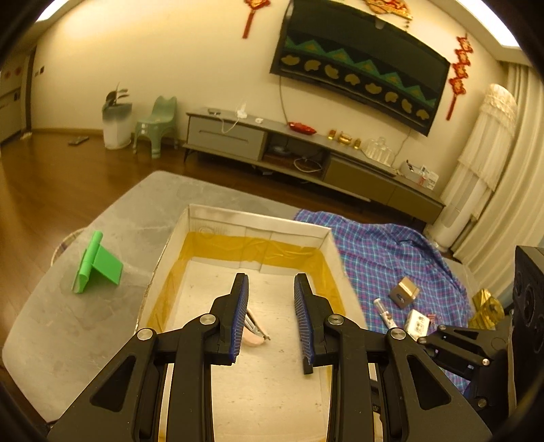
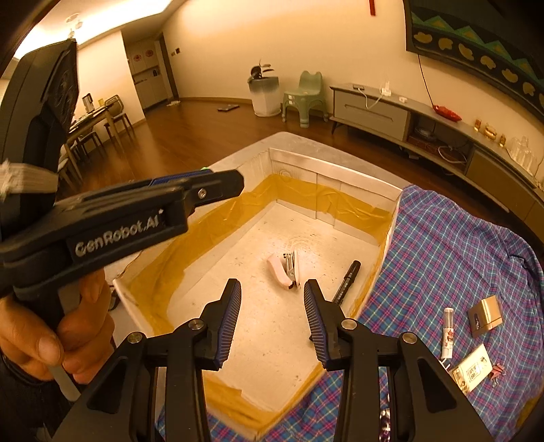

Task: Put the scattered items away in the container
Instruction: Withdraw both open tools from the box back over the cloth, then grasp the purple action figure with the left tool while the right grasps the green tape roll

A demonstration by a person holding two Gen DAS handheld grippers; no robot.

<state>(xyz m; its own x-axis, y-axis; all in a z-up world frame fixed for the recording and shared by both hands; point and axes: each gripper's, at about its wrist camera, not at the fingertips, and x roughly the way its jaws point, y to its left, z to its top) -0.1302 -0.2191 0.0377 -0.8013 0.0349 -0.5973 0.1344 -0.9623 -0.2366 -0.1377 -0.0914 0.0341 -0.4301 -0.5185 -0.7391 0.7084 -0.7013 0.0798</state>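
The white box (image 2: 306,163), lined with yellow tape, holds a pink stapler (image 2: 284,270) and a black marker (image 2: 346,280). Both the left gripper (image 1: 271,282) and right gripper (image 2: 272,289) hang over it, jaws apart and empty.

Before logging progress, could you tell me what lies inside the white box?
In the white box: a pink stapler and a black marker. The near-left corner is hidden behind the left gripper.

Warm yellow light from ceiling panels (image 1: 51,10), 2 fisheye views w/ dark, curved corners, mostly sharp, slight edge blur.
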